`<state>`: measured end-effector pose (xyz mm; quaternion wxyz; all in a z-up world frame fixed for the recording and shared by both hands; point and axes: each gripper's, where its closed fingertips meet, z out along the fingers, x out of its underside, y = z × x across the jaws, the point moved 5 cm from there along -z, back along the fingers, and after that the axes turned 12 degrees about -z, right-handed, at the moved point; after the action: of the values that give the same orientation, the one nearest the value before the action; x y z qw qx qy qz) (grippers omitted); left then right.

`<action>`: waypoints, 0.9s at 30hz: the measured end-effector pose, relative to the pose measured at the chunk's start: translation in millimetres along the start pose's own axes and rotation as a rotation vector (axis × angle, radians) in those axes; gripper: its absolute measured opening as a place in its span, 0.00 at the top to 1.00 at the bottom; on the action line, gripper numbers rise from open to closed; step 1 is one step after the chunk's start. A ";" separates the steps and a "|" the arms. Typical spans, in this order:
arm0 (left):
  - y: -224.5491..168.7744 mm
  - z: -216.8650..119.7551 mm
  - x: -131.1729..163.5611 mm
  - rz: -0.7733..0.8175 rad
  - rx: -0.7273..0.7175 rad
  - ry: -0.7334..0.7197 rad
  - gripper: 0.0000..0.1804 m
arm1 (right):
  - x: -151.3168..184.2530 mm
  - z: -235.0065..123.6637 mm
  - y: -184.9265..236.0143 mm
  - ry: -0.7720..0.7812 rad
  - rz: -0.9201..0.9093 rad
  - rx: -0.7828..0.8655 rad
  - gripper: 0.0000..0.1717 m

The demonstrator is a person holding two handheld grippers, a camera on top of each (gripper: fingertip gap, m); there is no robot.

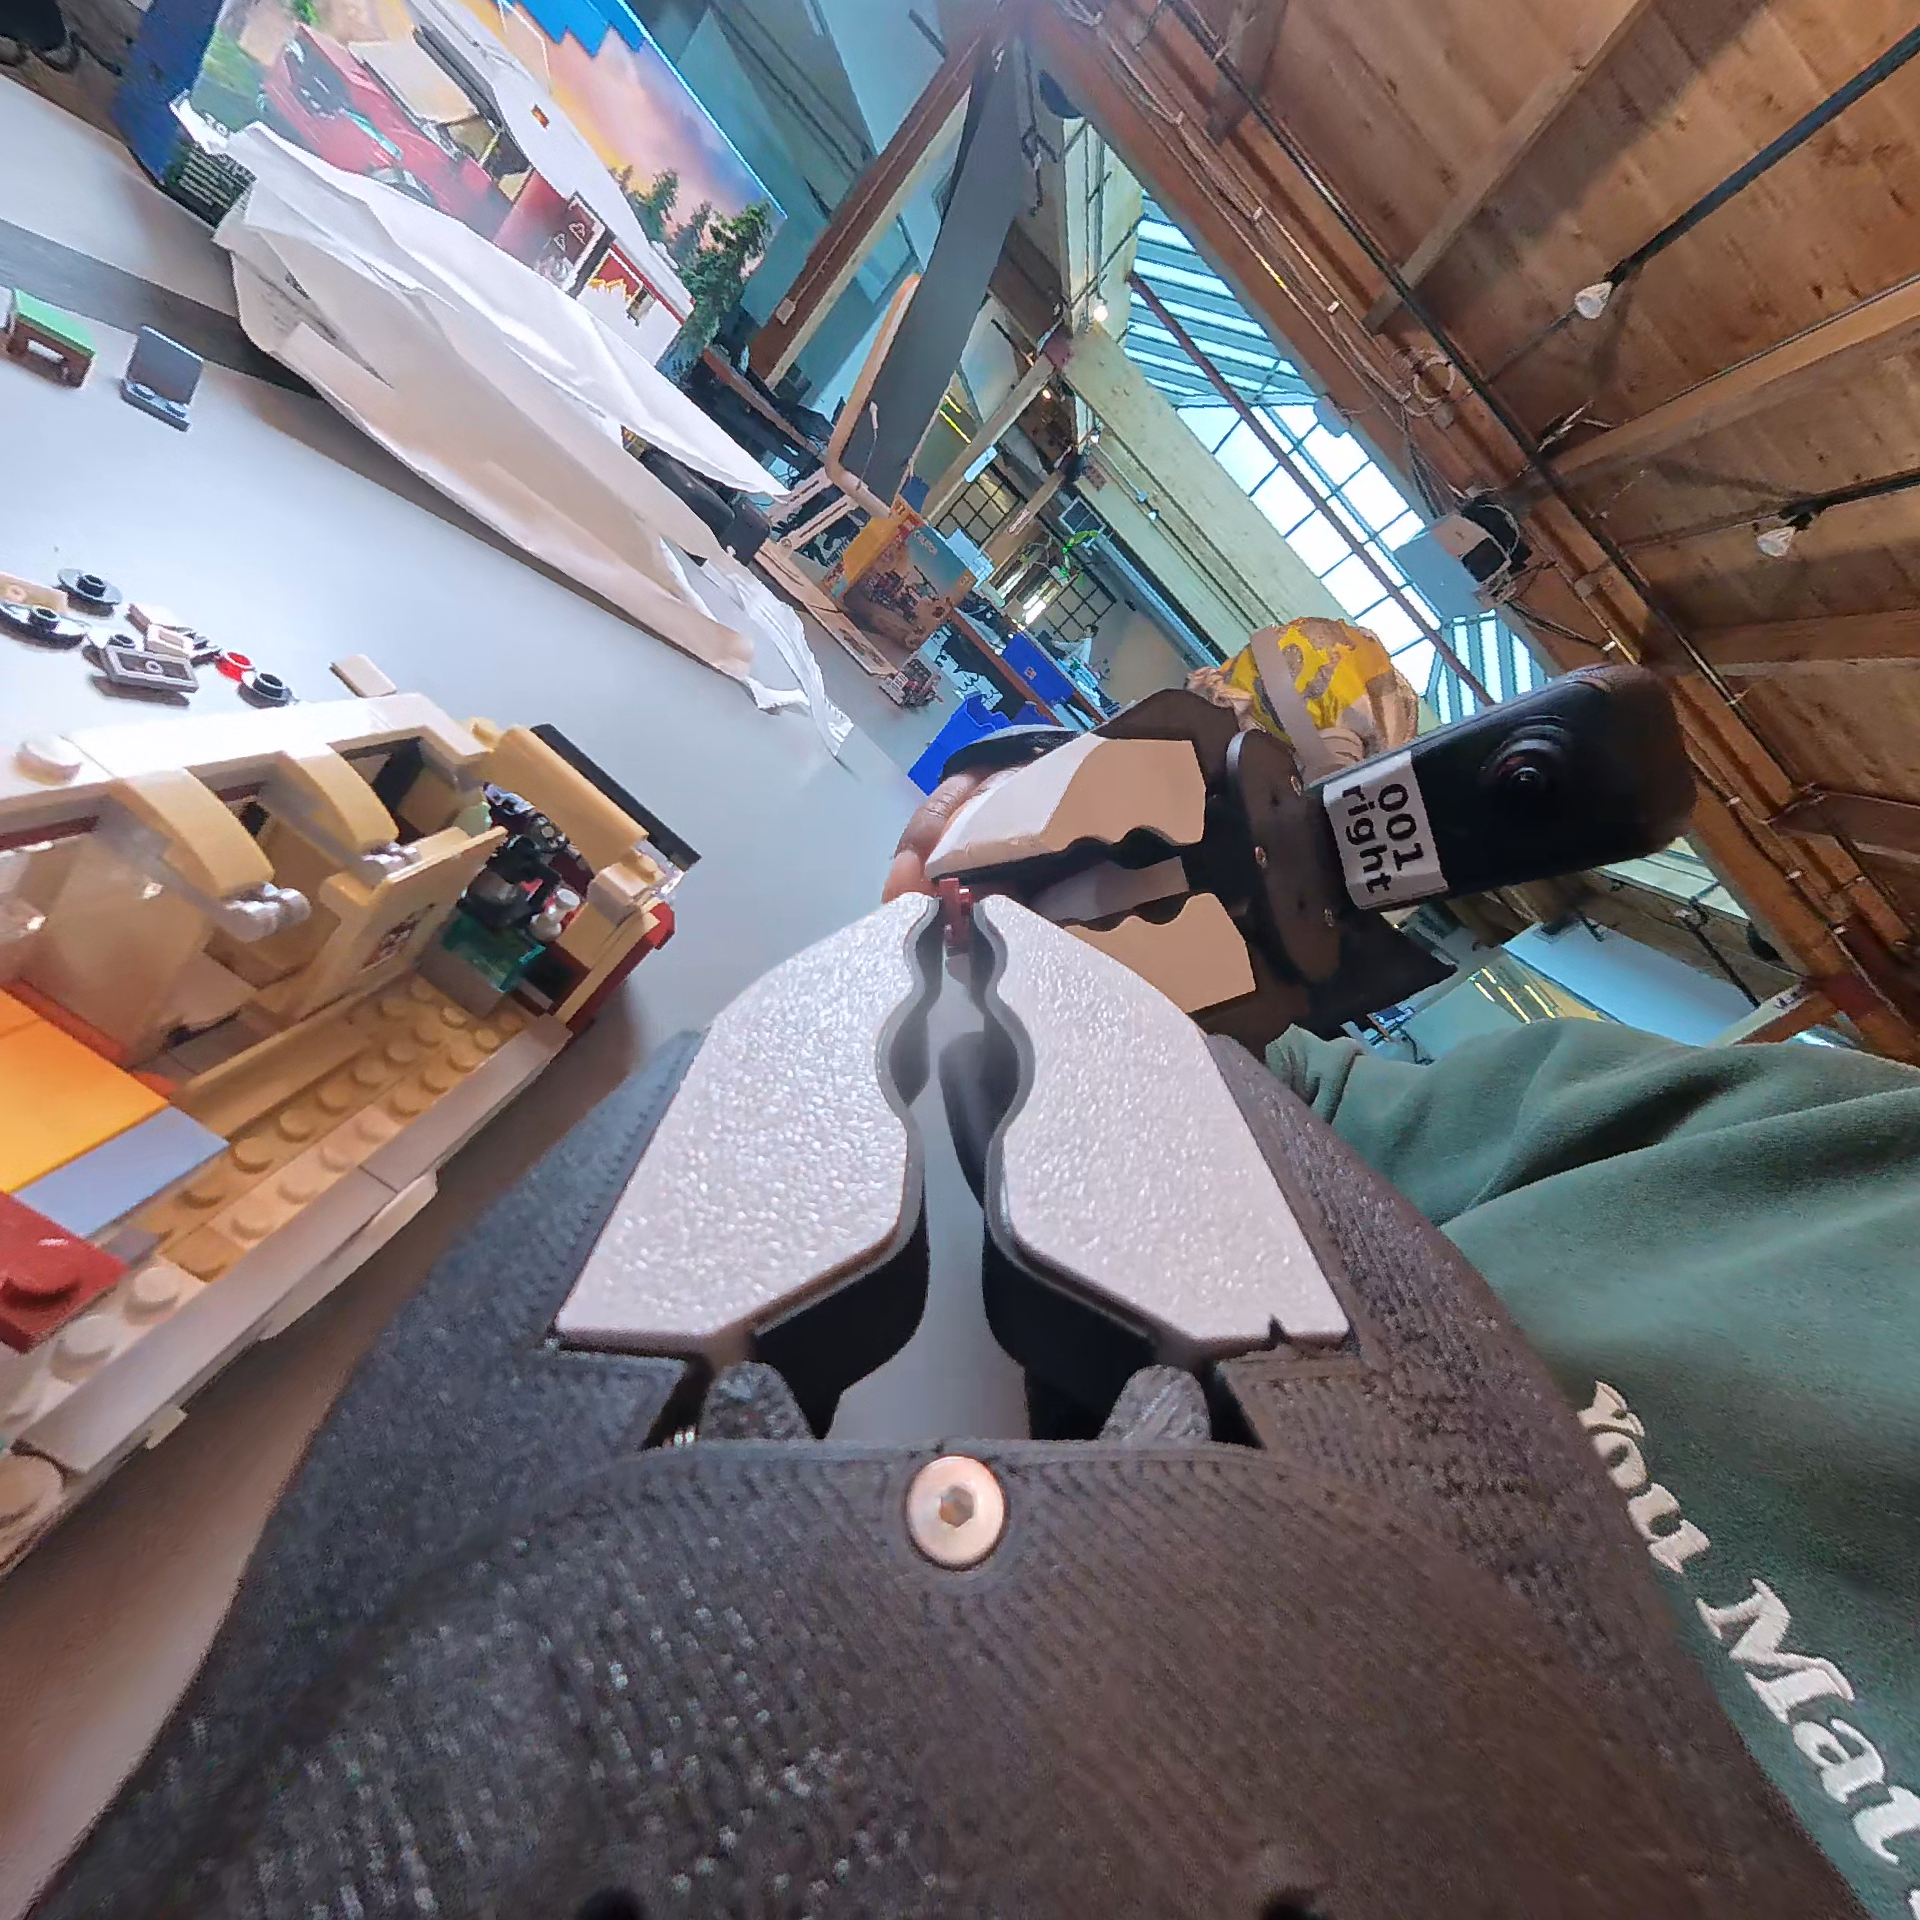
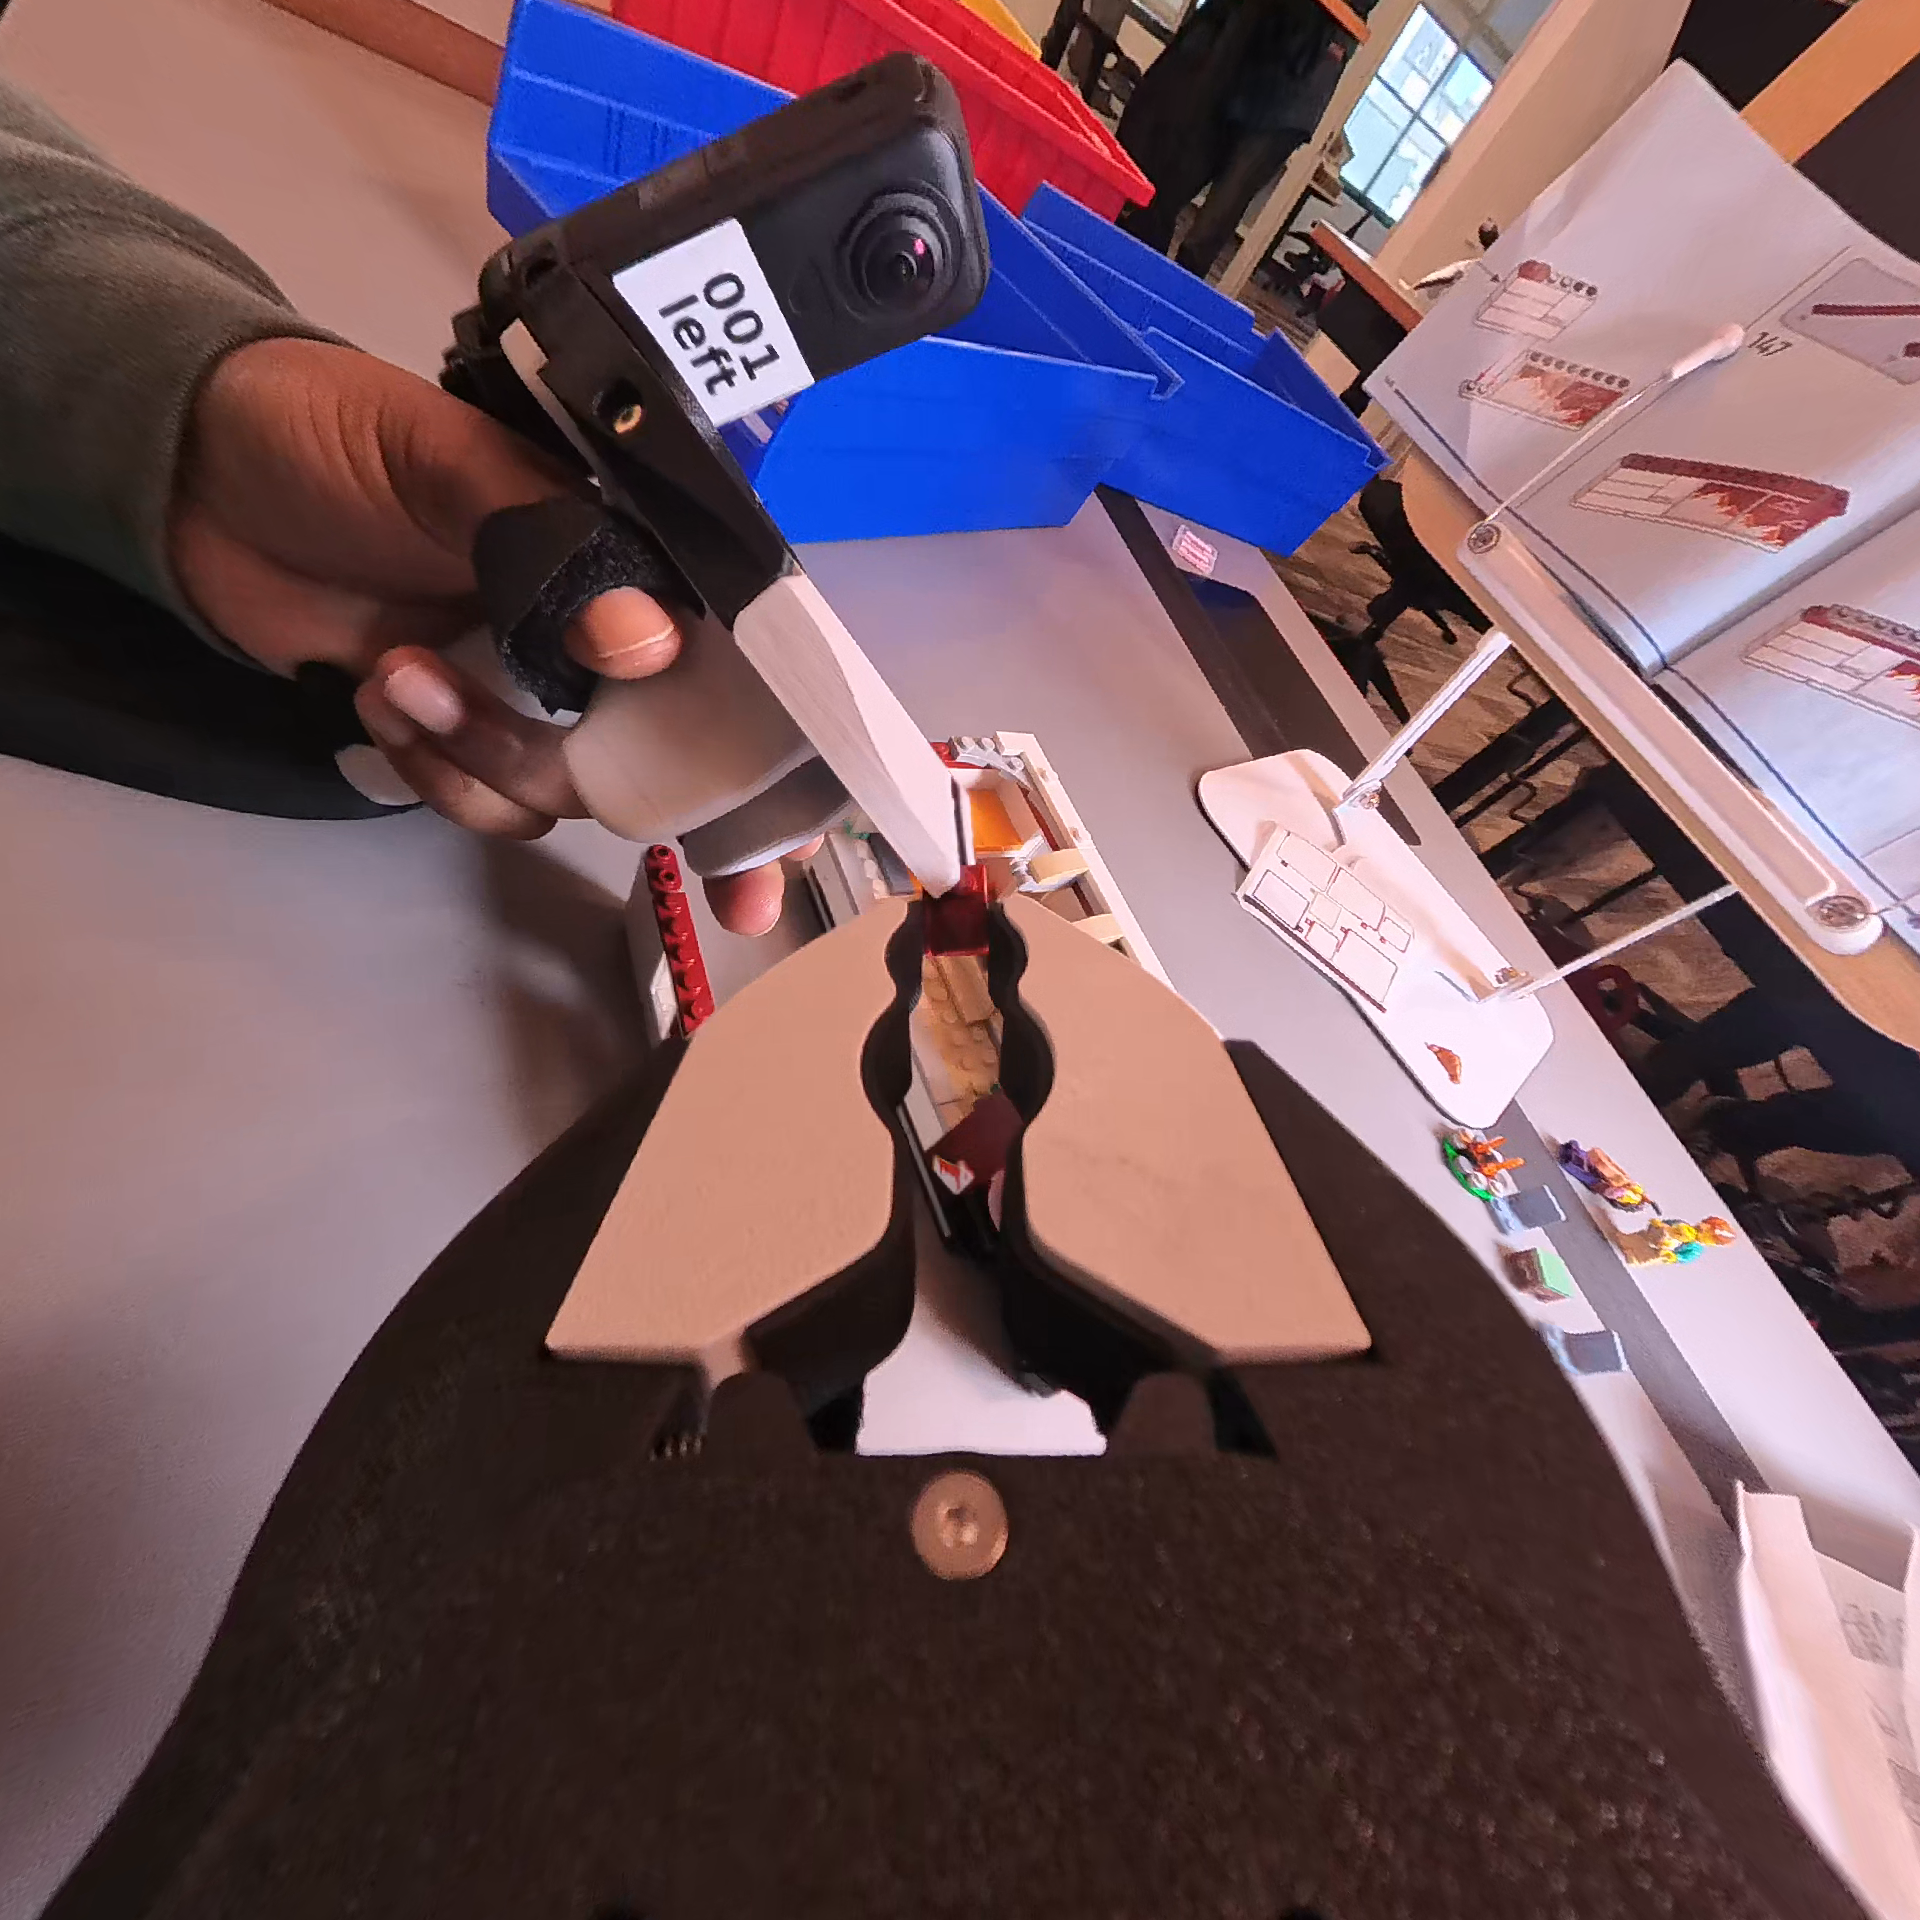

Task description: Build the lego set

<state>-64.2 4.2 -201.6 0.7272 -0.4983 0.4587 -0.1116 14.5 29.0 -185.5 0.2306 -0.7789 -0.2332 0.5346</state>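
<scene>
Both grippers meet above the grey table (image 2: 260, 1039). The right gripper (image 2: 956, 928) pinches a small dark-red brick (image 2: 954, 925) at its tips; the left gripper (image 1: 953, 920) clamps the same brick edge-on. White printed labels (image 2: 712, 332) mark each camera housing. A tan brick model (image 1: 312, 883) lies beneath.

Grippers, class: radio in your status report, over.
Left gripper pinching small dark red piece. Right gripper clamped on the same piece. Both above the tan brick model. Nothing between them.
</scene>
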 end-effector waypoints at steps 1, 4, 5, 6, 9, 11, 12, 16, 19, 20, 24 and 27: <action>-0.9 0.0 0.1 0.002 0.008 0.009 0.97 | -0.1 -0.9 -0.3 -0.011 0.010 -0.016 0.94; -5.7 -1.5 -0.1 0.084 0.021 0.082 0.90 | 6.5 -7.4 0.4 -0.015 0.016 -0.138 0.94; -6.3 -2.9 -0.1 0.160 -0.003 0.121 0.87 | 14.0 -9.6 4.1 0.014 0.027 -0.221 0.94; -6.1 -4.9 0.9 0.264 -0.038 0.174 0.84 | 23.1 -11.6 10.5 0.051 0.044 -0.322 0.94; 5.8 -9.6 10.3 0.615 -0.226 0.356 0.80 | 45.4 -10.3 24.3 0.112 0.089 -0.458 0.94; 15.6 -9.1 21.0 0.768 -0.318 0.473 0.79 | 50.9 -5.8 31.6 0.126 0.106 -0.499 0.94; 18.7 -7.7 27.1 0.795 -0.334 0.524 0.78 | 52.1 -3.9 34.2 0.133 0.108 -0.515 0.94; 29.0 -3.0 38.9 0.867 -0.395 0.664 0.78 | 55.5 -0.2 36.7 0.158 0.126 -0.534 0.94; 34.0 -0.7 43.8 0.912 -0.419 0.747 0.79 | 57.6 -0.8 35.7 0.172 0.139 -0.537 0.94; 35.3 -0.2 45.9 0.913 -0.418 0.771 0.81 | 57.8 -0.6 35.7 0.172 0.143 -0.538 0.94; 36.3 1.5 50.4 0.934 -0.401 0.799 0.91 | 56.9 -0.3 35.6 0.189 0.133 -0.560 0.94; 35.8 2.4 51.4 0.938 -0.383 0.818 0.95 | 55.2 1.4 34.8 0.221 0.118 -0.602 0.94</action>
<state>-44.4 -8.9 -259.6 0.3637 -0.2834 0.8791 0.1210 34.9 35.5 -247.1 -0.0176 -0.8777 -0.3087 0.3661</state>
